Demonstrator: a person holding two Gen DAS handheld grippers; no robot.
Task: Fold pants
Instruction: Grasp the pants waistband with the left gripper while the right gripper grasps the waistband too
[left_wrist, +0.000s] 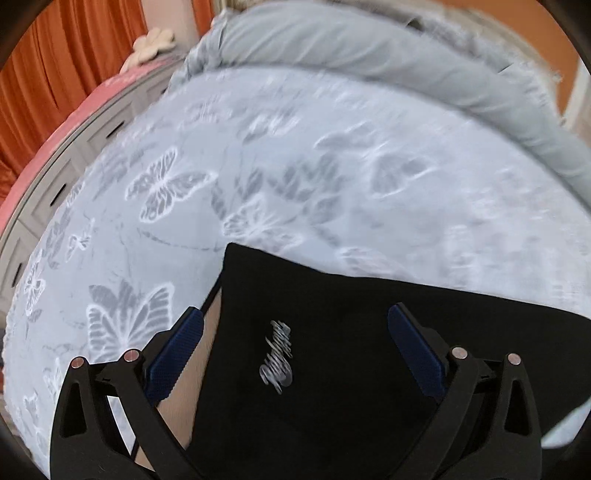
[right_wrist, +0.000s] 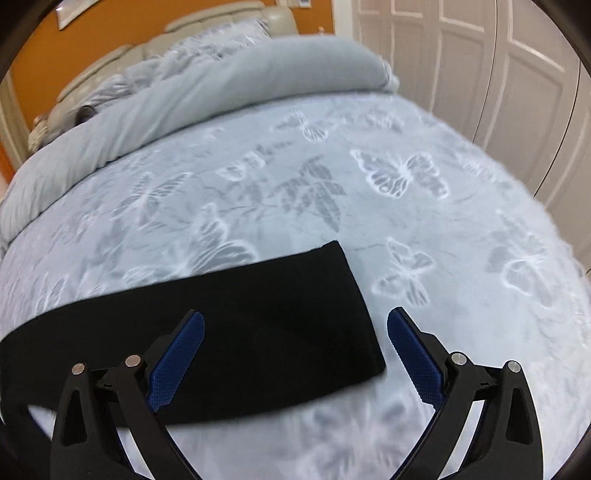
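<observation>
Black pants (left_wrist: 332, 332) lie flat on a pale blue bedspread with butterfly prints (left_wrist: 258, 166). In the left wrist view I see the waist end with a silver script logo (left_wrist: 276, 363). My left gripper (left_wrist: 295, 321) is open, hovering over that end, its blue pads either side of the logo. In the right wrist view the pants (right_wrist: 258, 325) show as a long black band ending in a straight leg hem. My right gripper (right_wrist: 295, 325) is open above that hem end, its left pad over the fabric and its right pad over the bedspread.
A rolled grey duvet (left_wrist: 369, 55) lies across the far side of the bed, also in the right wrist view (right_wrist: 184, 99). Orange curtains (left_wrist: 55, 74) and a drawer unit (left_wrist: 55, 184) stand at left. White panelled doors (right_wrist: 498, 74) stand at right.
</observation>
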